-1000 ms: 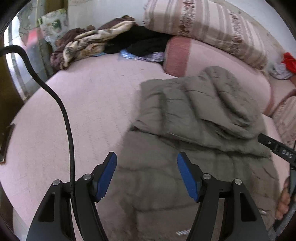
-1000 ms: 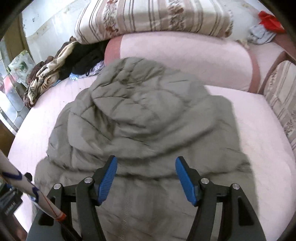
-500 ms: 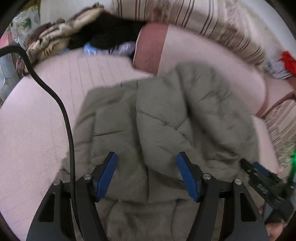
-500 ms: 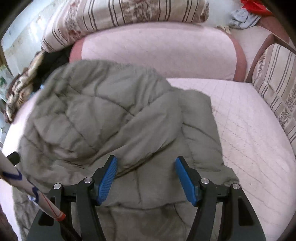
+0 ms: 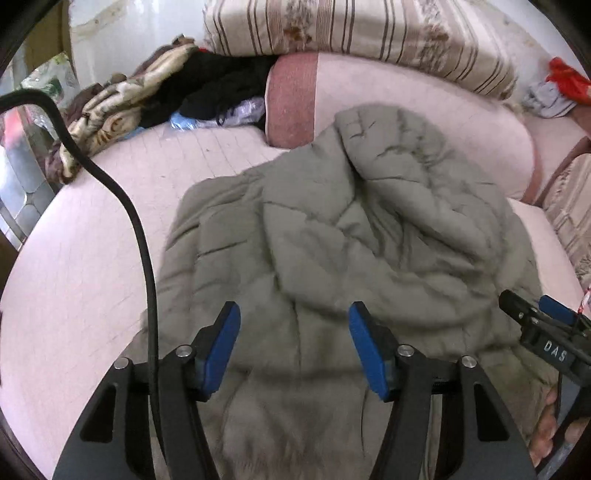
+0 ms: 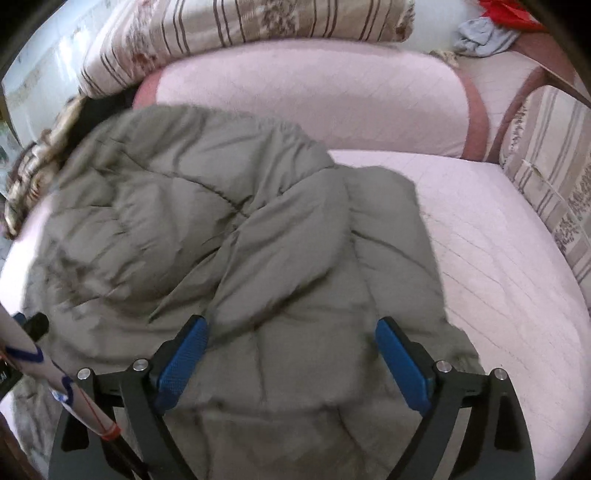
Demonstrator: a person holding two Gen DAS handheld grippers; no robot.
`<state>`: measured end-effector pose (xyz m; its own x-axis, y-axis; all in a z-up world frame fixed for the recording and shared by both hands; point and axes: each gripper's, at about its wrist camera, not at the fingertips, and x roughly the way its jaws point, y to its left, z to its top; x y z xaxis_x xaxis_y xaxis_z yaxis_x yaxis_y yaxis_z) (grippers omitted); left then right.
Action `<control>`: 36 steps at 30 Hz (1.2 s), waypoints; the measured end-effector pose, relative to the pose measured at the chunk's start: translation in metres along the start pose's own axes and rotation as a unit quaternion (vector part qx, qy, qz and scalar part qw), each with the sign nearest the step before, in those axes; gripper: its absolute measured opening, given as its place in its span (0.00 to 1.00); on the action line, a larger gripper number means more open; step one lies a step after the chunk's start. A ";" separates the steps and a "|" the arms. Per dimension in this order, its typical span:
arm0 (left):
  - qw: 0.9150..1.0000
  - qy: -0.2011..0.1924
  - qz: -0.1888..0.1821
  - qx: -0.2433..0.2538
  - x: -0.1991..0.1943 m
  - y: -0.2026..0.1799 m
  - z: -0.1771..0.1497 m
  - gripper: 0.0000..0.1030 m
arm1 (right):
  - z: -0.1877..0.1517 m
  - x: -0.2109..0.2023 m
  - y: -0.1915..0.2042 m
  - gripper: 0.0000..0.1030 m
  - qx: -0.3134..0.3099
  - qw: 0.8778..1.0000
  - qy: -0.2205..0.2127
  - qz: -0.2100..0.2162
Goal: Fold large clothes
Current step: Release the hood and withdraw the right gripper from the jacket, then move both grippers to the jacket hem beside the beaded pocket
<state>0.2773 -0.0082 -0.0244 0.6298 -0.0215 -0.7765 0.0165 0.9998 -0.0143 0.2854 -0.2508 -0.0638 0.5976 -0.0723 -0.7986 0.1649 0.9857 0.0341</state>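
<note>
A grey-green quilted puffer jacket (image 5: 351,229) lies spread on the pink bed (image 5: 85,266), its sleeves folded across the body. It also fills the right wrist view (image 6: 207,221). My left gripper (image 5: 295,343) is open and empty just above the jacket's near part. My right gripper (image 6: 291,365) is open and empty over the jacket's right side; it shows at the right edge of the left wrist view (image 5: 535,325). Neither gripper holds cloth.
A pink bolster (image 6: 314,92) and a striped pillow (image 5: 351,33) lie behind the jacket. A heap of loose clothes (image 5: 147,103) sits at the back left. A black cable (image 5: 140,236) hangs by the left gripper. A striped cushion (image 6: 546,177) is at the right.
Both grippers stayed open and moved forward over the jacket. The left view swung right then back a little; the right view moved toward the jacket's right side.
</note>
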 end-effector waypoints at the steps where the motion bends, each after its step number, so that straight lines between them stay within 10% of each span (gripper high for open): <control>1: 1.000 -0.009 0.006 0.003 -0.013 0.004 -0.010 0.59 | -0.006 -0.011 -0.001 0.92 0.000 1.000 -0.003 0.004; 21: 0.997 -0.011 0.073 -0.021 -0.095 0.084 -0.156 0.59 | -0.159 -0.113 -0.018 0.92 -0.040 0.999 -0.010 -0.013; 36: 0.996 0.002 0.086 -0.030 -0.119 0.108 -0.181 0.60 | -0.180 -0.159 -0.125 0.92 0.094 0.992 -0.041 -0.080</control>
<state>0.0638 0.1031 -0.0472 0.6163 0.1491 -0.7732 -0.1369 0.9873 0.0812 0.0285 -0.3356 -0.0489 0.6119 -0.2451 -0.7520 0.4010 0.9157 0.0279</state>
